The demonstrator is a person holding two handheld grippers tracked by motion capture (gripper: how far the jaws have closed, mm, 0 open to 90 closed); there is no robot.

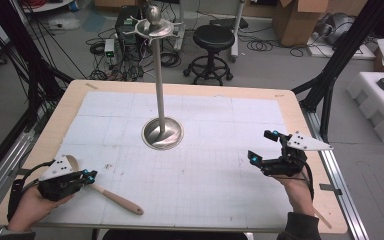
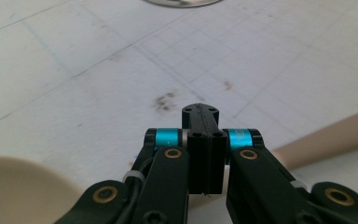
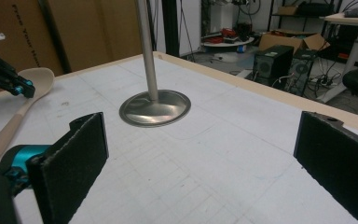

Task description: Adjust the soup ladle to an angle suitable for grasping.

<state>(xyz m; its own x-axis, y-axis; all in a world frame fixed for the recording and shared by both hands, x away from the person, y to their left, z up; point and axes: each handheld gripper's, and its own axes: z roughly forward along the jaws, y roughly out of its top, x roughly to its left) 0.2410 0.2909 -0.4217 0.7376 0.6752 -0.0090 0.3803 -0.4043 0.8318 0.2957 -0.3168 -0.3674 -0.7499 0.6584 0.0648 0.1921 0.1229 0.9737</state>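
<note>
Left gripper [image 1: 91, 174] fingers closed on nothing, wooden spoon [image 1: 111, 196] flat on counter [image 1: 205, 185] just beneath them; right gripper [image 1: 260, 146] fingers wide open, empty; reopen left, straddle handle, then close.

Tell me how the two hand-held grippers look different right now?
The left hand-held gripper has its jaws shut together; the right hand-held gripper has its jaws wide open. The left one sits over the wooden spoon; the right one is over bare mat. Both are black with blue rings.
</note>
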